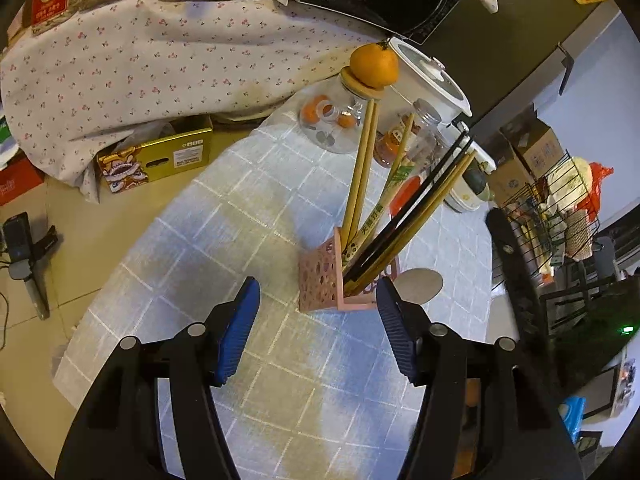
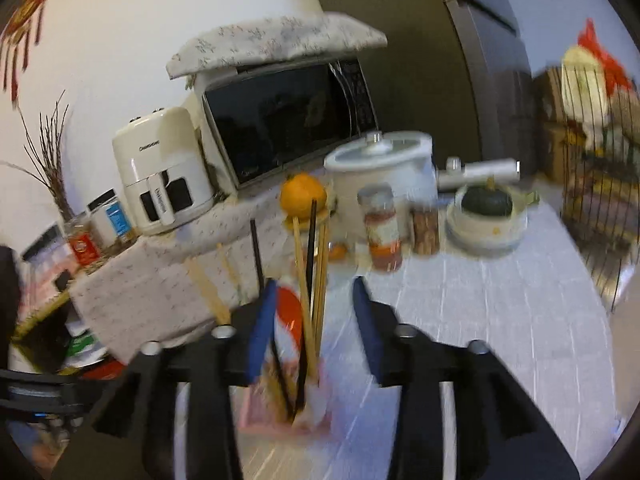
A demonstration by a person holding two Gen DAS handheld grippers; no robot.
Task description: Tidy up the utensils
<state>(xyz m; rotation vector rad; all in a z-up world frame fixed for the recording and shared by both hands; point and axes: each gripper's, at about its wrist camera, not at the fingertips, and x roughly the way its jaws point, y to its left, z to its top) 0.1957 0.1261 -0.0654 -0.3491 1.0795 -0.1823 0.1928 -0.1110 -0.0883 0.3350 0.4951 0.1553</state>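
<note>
1. The pink perforated plastic utensil holder (image 1: 320, 280) stands on the round table with the pale blue checked cloth (image 1: 224, 216), just beyond the tips of the left gripper (image 1: 316, 312). It stands well in from the edge, probably so that it does not fall.
2. In the holder stand the bamboo chopsticks (image 1: 362, 168), the black chopsticks (image 1: 424, 196) and a stick in a printed paper sleeve (image 1: 386, 196). They lean to the far right and fan out, because the holder is wide and nothing keeps them upright.
3. The left gripper hangs in front of the holder with its blue ribbed pads (image 1: 240, 320) wide apart and nothing between them. I judge it waits there to steady the holder.
4. The right gripper (image 2: 314, 320) is above the same holder, also spread, and the chopsticks rise between its pads (the picture is blurred, so I cannot tell if a pad touches any stick). I judge it is there to collect or release the sticks.
5. Farther on the table are a glass jar with a wooden lid (image 1: 332, 120), an orange mandarin (image 1: 374, 65) balanced on that lid, a white lidded pot (image 1: 428, 76) and spice jars (image 2: 380, 232).
6. At the far right stands a black wire rack (image 1: 560, 208).
</note>
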